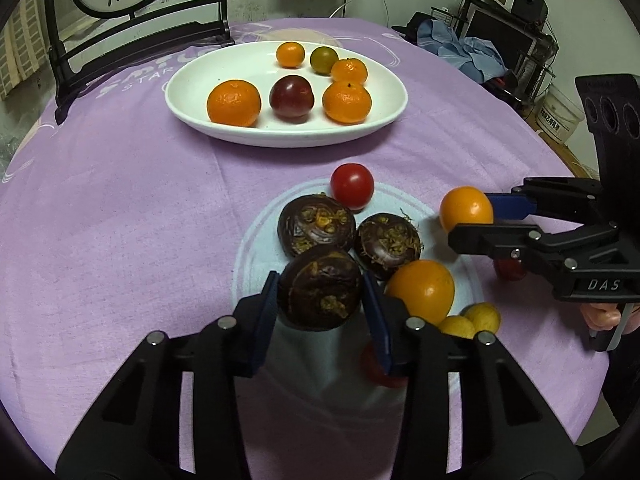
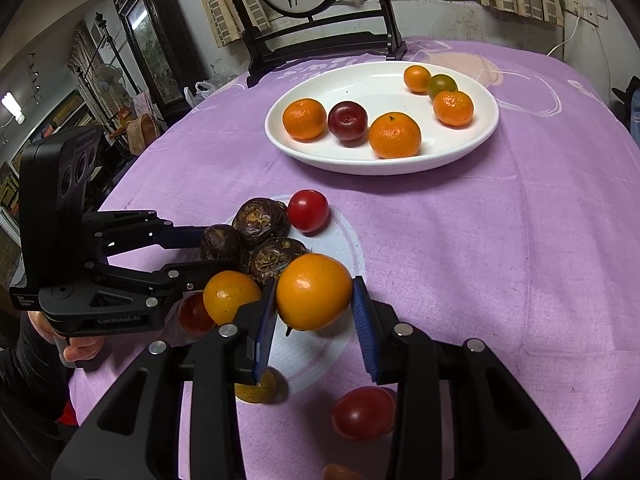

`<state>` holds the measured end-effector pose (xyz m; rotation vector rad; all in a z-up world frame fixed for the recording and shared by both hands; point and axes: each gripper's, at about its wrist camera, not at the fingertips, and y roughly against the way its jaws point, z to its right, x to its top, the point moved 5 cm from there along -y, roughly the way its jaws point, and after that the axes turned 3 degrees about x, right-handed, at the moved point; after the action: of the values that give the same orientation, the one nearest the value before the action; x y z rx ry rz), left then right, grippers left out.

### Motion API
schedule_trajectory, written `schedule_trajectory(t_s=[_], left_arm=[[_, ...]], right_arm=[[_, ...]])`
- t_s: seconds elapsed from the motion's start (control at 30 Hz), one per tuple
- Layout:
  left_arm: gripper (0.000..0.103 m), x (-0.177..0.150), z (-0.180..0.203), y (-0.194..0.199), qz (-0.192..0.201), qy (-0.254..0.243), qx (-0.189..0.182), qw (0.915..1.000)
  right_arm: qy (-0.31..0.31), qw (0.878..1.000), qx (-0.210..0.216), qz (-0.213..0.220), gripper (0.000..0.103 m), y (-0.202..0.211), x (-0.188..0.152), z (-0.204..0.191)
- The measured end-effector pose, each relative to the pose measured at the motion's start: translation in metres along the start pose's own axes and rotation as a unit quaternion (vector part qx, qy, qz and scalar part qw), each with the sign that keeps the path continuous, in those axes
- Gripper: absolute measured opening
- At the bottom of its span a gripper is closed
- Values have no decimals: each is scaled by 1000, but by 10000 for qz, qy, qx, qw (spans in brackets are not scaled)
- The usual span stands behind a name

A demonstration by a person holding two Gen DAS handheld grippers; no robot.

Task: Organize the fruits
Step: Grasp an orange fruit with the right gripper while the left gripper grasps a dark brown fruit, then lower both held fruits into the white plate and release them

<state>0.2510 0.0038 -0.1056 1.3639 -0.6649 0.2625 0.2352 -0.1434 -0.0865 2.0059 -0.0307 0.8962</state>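
- Left wrist view: the left tongs (image 1: 322,304) pinch a dark brown water chestnut (image 1: 320,286) at the near edge of the loose pile, blue pads touching both its sides.
- The right tongs (image 2: 314,300) grip a smooth orange fruit (image 2: 314,292) just beside that pile; the pads sit at its widest part.
- To do this well, I would lift each piece straight up before swinging away, since two more chestnuts (image 1: 316,226) and a red tomato (image 1: 352,186) touch or crowd the held ones and could roll.
- Farther off, the white plate (image 1: 180,92) already holds mandarins and a plum, with bare room at its left for setting down.
- The tabletop wears a purple cloth (image 1: 120,208), soft enough to stop rolling fruit.
- Behind stands a dark chair (image 1: 140,28); cluttered shelves lie beyond.
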Motion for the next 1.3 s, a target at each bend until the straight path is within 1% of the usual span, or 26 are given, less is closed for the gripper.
schedule_trajectory(t_s=[0.1,0.27,0.47,0.57,0.6,0.7,0.77,0.83,0.93,1.1,1.3], left_arm=[[42,1,1,1,26,-19,69,10000],[42,5,1,9,181,-61,161,9997],[42,12,-4,22,417,10,197,9989],[42,25,-10,31,592,200,84,9980],[42,32,-13,33,664,328,23,9973],[42,59,-26,39,855,790,-146,9931],[42,79,-31,37,992,959,-35,9904],[42,99,-33,29,1107,964,174,9890],[42,122,-34,11,1142,978,402,9878],[42,144,-44,-12,1058,1105,546,9867],[42,155,-60,-37,851,1308,639,9857]], right_arm=[[8,10000,9,22,37,1,1,-1],[55,9999,56,97,37,2,3,-3],[268,9979,181,553,37,13,15,-10],[129,9957,217,890,37,18,33,-6],[-10,9942,206,1056,37,21,42,0],[-277,9903,61,1357,37,19,64,17],[-400,9893,-28,1400,37,14,75,28],[-556,9888,-137,1381,37,5,83,40],[-699,9876,-293,1373,37,-3,93,56],[-858,9858,-484,1359,37,-13,104,74],[-798,9870,-646,1239,37,-28,106,85]])
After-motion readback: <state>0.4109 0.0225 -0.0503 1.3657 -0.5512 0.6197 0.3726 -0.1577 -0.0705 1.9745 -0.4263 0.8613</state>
